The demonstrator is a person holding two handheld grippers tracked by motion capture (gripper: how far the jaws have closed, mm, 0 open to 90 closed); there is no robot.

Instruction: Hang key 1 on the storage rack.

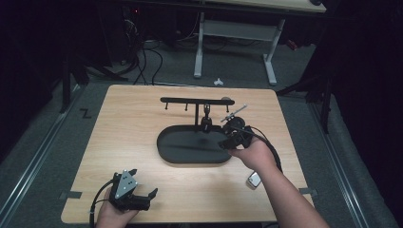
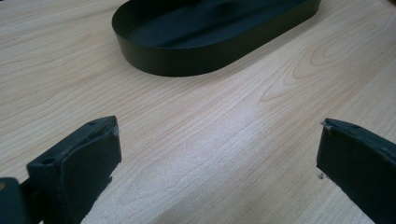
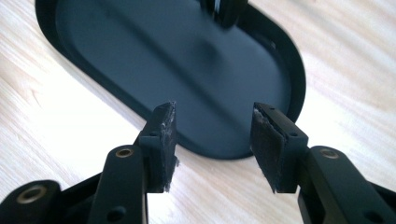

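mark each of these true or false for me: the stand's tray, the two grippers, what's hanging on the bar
1. The black oval tray lies on the wooden table. True.
2. The right gripper is clamped on a key. False: its jaws stand apart over the tray's end with nothing between them.
3. The left gripper rests near the table's front edge, away from the tray. True.
4. The left gripper's jaws are shut. False: they stand wide apart over bare wood.
5. One item hangs from the T-shaped bar. True.
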